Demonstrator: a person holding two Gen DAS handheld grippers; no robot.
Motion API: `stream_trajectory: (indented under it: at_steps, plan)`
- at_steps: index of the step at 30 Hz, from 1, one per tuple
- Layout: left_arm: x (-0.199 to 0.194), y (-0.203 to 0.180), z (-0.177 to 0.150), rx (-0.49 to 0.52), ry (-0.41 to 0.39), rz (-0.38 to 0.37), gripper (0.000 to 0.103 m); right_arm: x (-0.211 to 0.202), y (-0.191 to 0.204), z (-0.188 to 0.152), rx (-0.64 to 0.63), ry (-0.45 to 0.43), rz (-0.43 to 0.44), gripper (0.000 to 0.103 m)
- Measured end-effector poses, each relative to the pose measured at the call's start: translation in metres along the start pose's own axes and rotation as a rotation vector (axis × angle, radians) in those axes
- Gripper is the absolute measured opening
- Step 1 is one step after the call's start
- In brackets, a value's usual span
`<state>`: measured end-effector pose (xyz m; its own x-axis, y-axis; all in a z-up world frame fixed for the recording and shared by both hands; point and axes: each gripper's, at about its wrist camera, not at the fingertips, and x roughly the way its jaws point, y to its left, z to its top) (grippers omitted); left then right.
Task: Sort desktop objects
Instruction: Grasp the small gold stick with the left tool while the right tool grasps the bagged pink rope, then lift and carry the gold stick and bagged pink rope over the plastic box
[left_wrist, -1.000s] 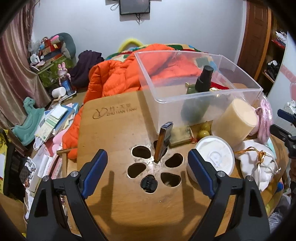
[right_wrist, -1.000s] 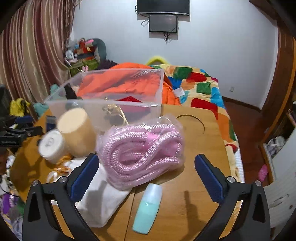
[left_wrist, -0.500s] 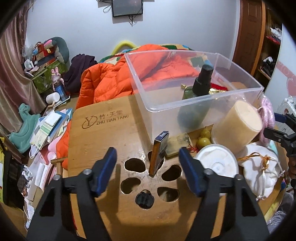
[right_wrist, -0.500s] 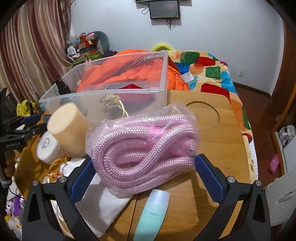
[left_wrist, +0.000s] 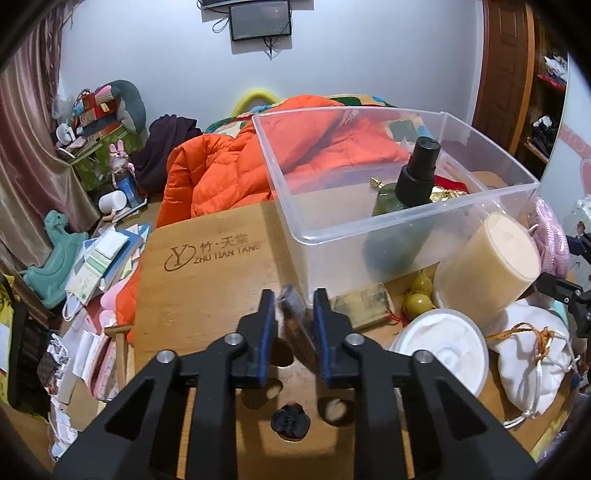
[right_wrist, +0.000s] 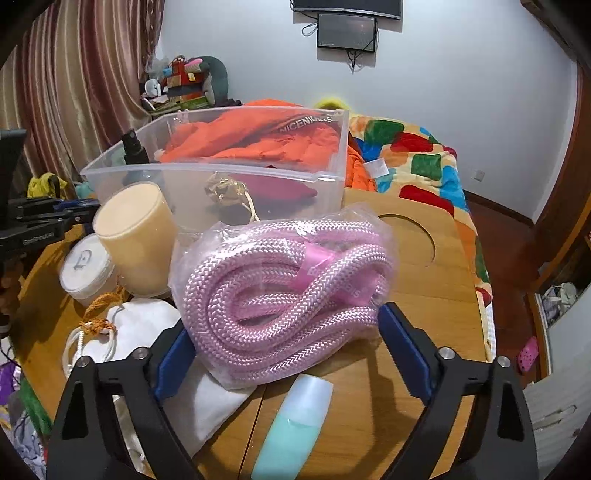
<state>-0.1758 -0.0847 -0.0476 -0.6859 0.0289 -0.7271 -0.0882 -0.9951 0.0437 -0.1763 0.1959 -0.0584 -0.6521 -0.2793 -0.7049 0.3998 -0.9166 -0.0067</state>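
Observation:
My left gripper (left_wrist: 294, 306) is shut on a small dark box (left_wrist: 297, 317) that stands upright at the flower-shaped holes of the wooden table (left_wrist: 207, 280). Just behind it is a clear plastic bin (left_wrist: 388, 221) holding a green bottle with a black cap (left_wrist: 413, 184). My right gripper (right_wrist: 288, 343) is open, its jaws on either side of a bagged pink rope (right_wrist: 288, 280) on the table. A mint tube (right_wrist: 295, 424) lies below the rope.
A cream cylinder (left_wrist: 491, 266), a round white lid (left_wrist: 443, 354), a white drawstring pouch (left_wrist: 532, 354), yellow-green beads (left_wrist: 417, 299) and a flat tan packet (left_wrist: 362, 302) crowd the table right of the bin. An orange jacket (left_wrist: 221, 177) lies behind.
My left gripper moved forward and closed on the small dark box. My right gripper advanced so its open jaws now flank the pink rope.

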Motion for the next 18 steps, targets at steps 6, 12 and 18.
stream_trajectory:
  at_steps: [6,12,18]
  plan:
    - [-0.007,0.004,-0.002,-0.028,-0.024,-0.011,0.011,-0.013,-0.003,0.001,0.018,-0.003,0.069,0.049]
    - [-0.022,0.004,-0.002,-0.027,-0.043,-0.006,0.008,-0.022,-0.01,-0.002,0.067,-0.019,0.104,0.041]
    - [-0.042,0.004,-0.001,-0.031,-0.08,0.005,0.006,-0.036,-0.022,-0.004,0.139,-0.044,0.148,0.039]
